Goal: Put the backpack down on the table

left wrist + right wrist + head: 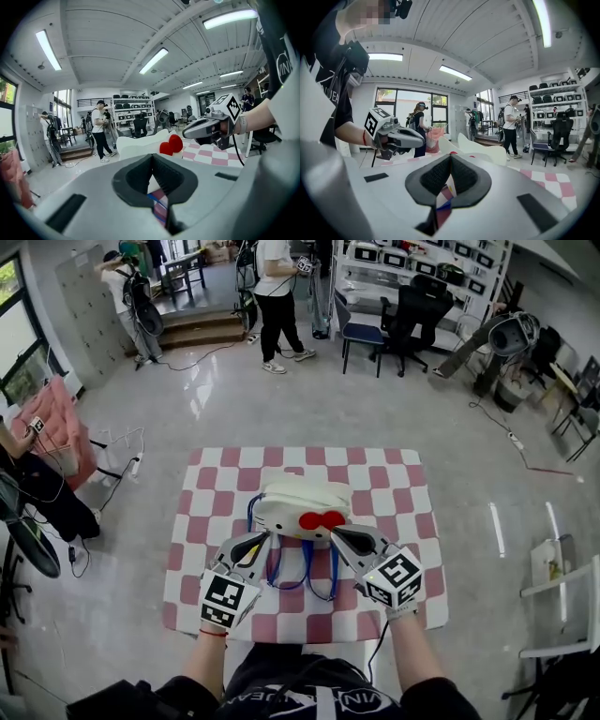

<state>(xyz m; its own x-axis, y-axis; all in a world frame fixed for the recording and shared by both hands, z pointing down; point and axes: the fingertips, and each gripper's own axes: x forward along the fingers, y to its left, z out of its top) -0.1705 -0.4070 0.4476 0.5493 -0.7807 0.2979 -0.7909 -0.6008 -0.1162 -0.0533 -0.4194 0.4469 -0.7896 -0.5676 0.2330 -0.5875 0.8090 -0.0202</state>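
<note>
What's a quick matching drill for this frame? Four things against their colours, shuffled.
Things:
1. backpack
2. bow
3. straps
4. tablecloth

Colours:
A. red
B. blue
C. white
D. pink and white checks

Pairs: 1-C, 2-A, 3-B, 4-D

On the black shirt seen just below the pink-and-white checked table, white lettering is printed, of which only a fragment like "UEAN" can be read, the rest being cut off or blurred.
</note>
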